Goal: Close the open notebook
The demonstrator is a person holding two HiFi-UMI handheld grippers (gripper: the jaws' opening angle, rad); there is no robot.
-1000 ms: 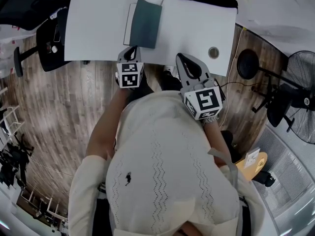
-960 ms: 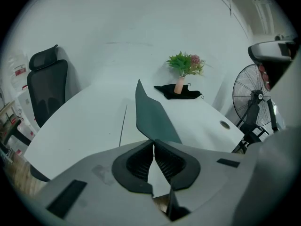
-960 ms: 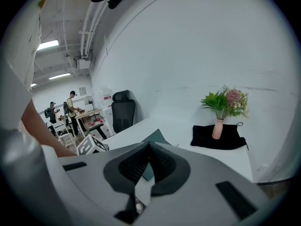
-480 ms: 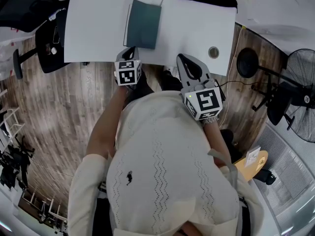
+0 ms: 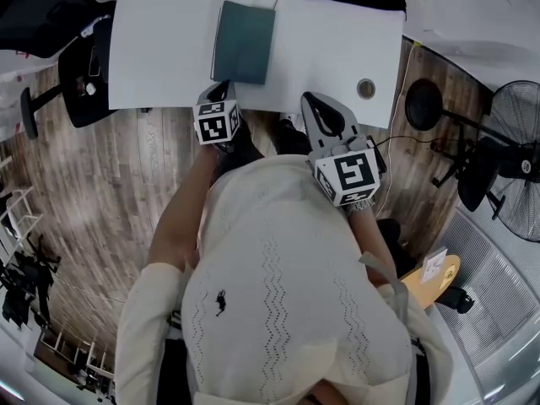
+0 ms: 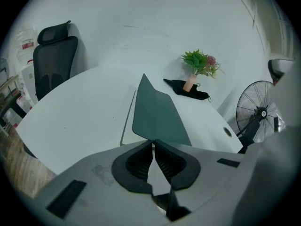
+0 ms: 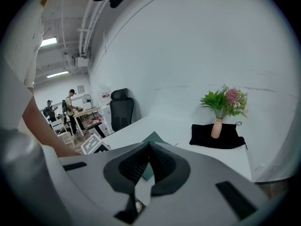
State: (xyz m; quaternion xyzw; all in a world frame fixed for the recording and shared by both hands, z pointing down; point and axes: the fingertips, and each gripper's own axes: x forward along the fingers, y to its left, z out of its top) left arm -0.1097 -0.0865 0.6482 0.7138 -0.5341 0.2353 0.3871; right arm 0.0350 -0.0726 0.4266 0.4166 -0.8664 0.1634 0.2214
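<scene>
White tabletop [image 5: 169, 49] is seen bearing the green notebook [image 5: 244, 30], left of centre; its near edge is masked by the left gripper [image 6: 153, 143], whose jaws are pressed together, empty. Right gripper [image 7: 149, 146], at the tabletop's near edge, is likewise closed on nothing.

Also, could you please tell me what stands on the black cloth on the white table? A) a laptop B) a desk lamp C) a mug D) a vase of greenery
D: a small vase of green leaves and pink flowers stands on the black cloth.
</scene>
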